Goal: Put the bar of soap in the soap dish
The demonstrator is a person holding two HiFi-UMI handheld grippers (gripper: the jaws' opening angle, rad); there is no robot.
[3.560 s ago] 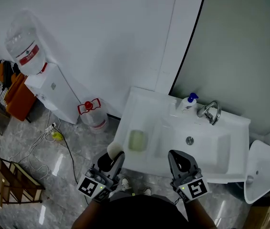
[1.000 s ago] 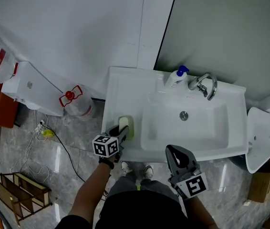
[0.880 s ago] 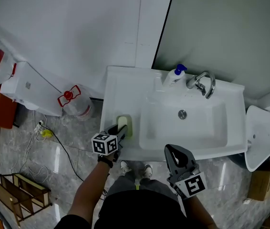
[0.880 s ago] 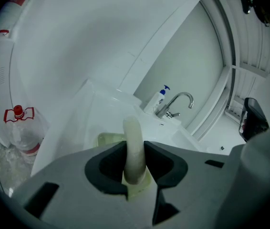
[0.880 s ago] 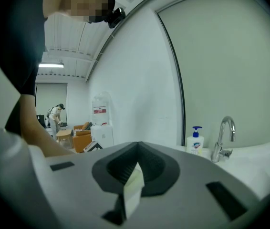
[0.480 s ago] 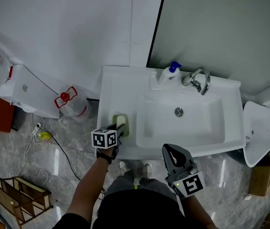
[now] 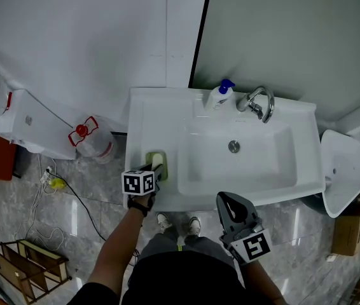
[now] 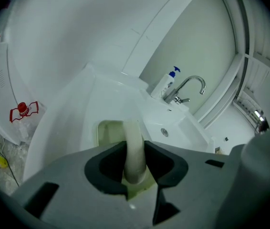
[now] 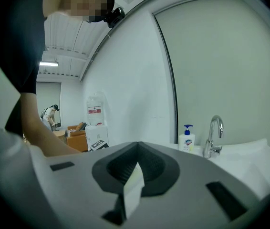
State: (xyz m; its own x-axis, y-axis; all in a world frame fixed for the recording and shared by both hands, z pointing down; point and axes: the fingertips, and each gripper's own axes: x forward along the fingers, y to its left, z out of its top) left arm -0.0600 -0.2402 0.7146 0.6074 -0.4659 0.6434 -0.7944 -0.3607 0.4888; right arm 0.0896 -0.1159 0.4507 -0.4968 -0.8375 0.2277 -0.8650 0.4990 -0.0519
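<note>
A cream bar of soap [image 8: 134, 144] stands on edge between the jaws of my left gripper [image 8: 134, 165], which is shut on it. Its far end reaches over the pale green soap dish [image 8: 107, 131] on the basin's left ledge. In the head view the left gripper [image 7: 155, 170] points down at the dish [image 7: 149, 159] with the soap [image 7: 158, 164] over it; I cannot tell whether they touch. My right gripper [image 7: 236, 208] hangs near my body, in front of the basin's front edge. Its jaws [image 9: 134, 178] look shut with nothing held.
The white washbasin [image 7: 266, 170] has a chrome tap [image 7: 256, 102] and a soap pump bottle [image 7: 217, 95] at its back. A water jug [image 7: 84, 137] and cables lie on the floor at the left. A white basin part [image 7: 342, 170] stands at the right.
My left gripper has gone from beside my body out to the dish with the soap, then sunk and tipped down toward it. The right gripper has stayed put.
</note>
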